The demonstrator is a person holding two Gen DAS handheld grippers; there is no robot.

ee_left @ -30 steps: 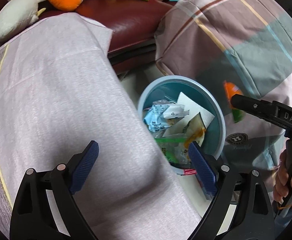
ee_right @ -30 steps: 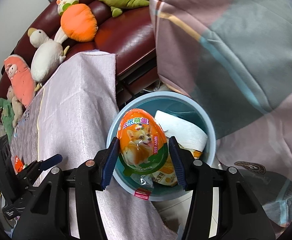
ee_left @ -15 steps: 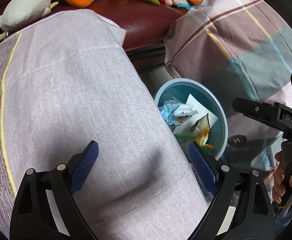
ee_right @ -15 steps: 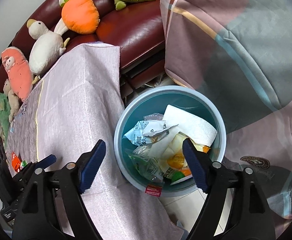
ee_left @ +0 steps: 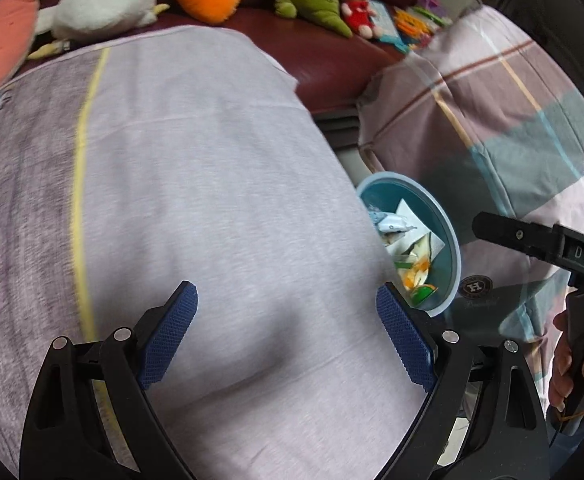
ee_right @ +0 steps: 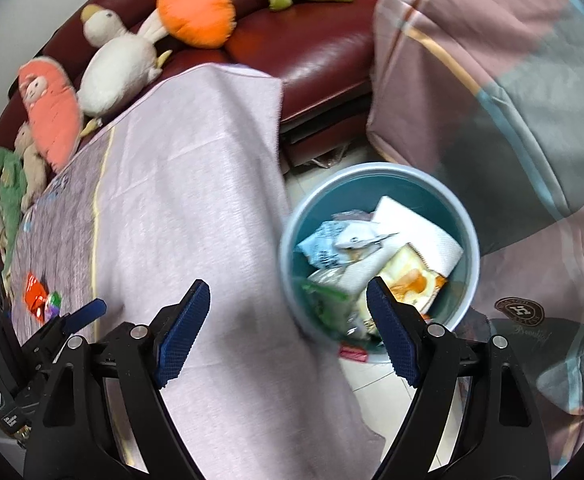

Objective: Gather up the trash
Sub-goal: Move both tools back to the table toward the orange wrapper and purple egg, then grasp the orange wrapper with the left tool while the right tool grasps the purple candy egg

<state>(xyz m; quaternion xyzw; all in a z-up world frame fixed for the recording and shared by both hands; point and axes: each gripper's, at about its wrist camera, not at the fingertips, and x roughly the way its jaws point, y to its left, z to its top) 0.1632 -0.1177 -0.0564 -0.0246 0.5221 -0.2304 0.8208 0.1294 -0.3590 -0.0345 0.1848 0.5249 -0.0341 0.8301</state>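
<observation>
The trash bin (ee_right: 380, 248), a teal round tub, stands on the floor between the cloth-covered table (ee_right: 196, 208) and a plaid blanket (ee_right: 492, 80), and it holds a white paper towel (ee_right: 420, 232), a pale blue wrapper (ee_right: 332, 240) and an orange-printed packet (ee_right: 408, 280) whose print I cannot read. My right tool (ee_right: 288, 332) hangs above the table edge with its blue pads wide apart and nothing between them, the right pad overlapping the bin's near rim. My left tool (ee_left: 288, 336) is likewise spread and empty over the cloth; from there the table hides half the bin (ee_left: 432, 240). On the blanket a round badge (ee_right: 520, 310) shows an "H". At the table's far left lie small red and green wrappers (ee_right: 42, 300), too blurred to read. Plush toys (ee_right: 120, 64) line the sofa (ee_right: 312, 40).
</observation>
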